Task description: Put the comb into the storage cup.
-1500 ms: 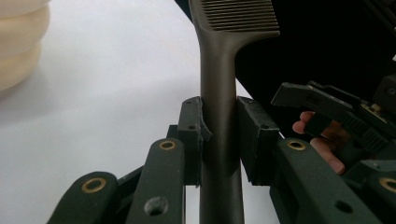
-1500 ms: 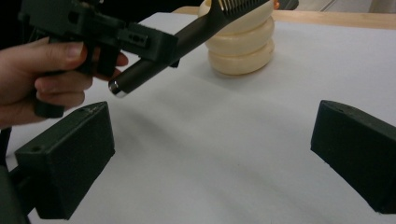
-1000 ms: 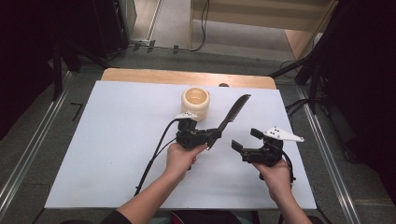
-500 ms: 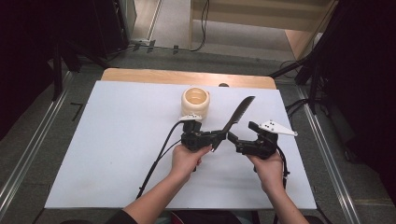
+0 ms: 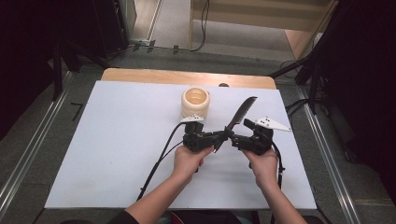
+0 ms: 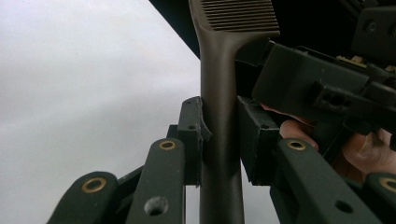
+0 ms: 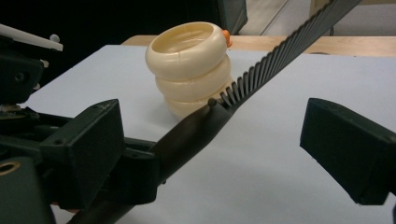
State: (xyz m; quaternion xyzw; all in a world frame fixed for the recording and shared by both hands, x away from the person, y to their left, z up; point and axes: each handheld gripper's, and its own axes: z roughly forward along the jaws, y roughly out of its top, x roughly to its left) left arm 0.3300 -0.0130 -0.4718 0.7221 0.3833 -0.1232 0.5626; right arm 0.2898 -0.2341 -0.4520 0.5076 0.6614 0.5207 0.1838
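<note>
The dark comb (image 5: 243,112) stands tilted at the centre right of the high view, its handle clamped in the left claw (image 5: 219,138). Compared with one second ago, the right claw (image 5: 235,138) has moved left and is now just beside the handle; its jaws are wide apart and have just closed slightly, gripping nothing. The cream container (image 5: 195,102) stays on the table (image 5: 116,140) behind.

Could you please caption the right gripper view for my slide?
Open right hand-held gripper nears a dark comb before a cream ringed cup.
</note>
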